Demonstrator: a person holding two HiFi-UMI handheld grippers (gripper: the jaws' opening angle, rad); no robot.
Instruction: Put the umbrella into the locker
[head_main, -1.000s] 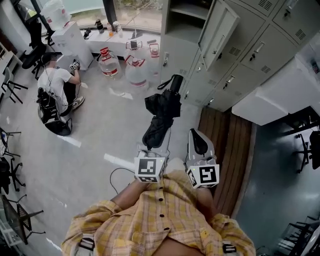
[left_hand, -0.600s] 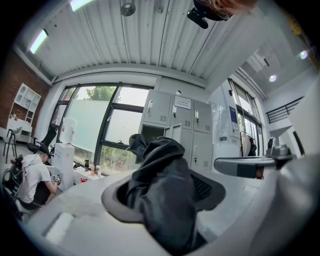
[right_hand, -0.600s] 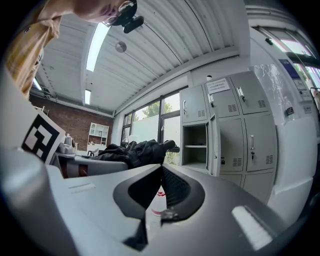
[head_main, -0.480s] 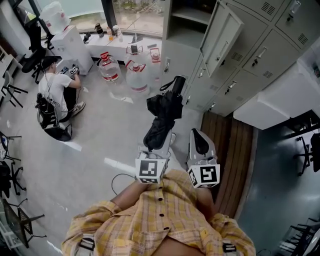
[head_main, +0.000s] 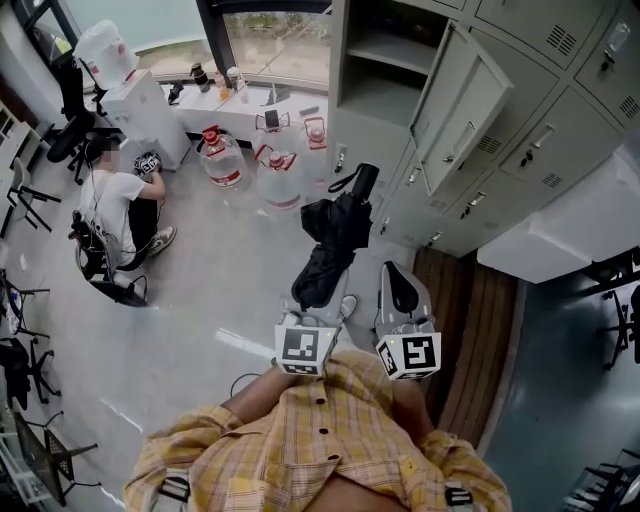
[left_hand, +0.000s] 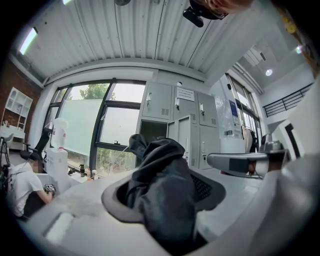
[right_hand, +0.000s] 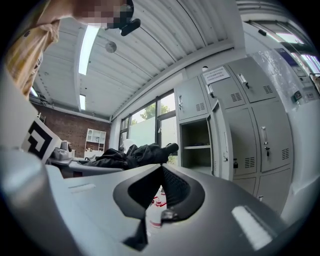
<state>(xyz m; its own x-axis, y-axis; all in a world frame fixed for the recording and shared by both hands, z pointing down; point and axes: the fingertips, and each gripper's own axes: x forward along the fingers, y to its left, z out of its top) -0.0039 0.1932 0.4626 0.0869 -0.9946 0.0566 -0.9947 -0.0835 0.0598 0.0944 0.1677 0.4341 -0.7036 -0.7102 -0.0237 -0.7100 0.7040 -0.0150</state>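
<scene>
Comparing with a second back: the lockers (head_main: 520, 120) are seen nearer in the head view, more of the open compartment (head_main: 385, 60) is shown, and the water jugs (head_main: 222, 158) and seated person (head_main: 120, 200) are shifted down-frame; the hold on the umbrella is unchanged. The umbrella (head_main: 328, 245) is held out over the floor, short of the lockers, clamped at its near end by the left gripper (head_main: 315, 305). Right gripper (head_main: 398, 272) is carried just beside it, tips closed together, nothing between them. Umbrella: folded black fabric, crumpled and loosely bunched, with a stubby cylindrical handle (head_main: 365, 178) and a strap loop. Grippers: smooth white shells, black meshed pads. Lockers: grey sheet metal with louvred vents, one door (head_main: 460, 100) swung open. The long axis is run away from the person, roughly level, handle end leading towards the lockers.
</scene>
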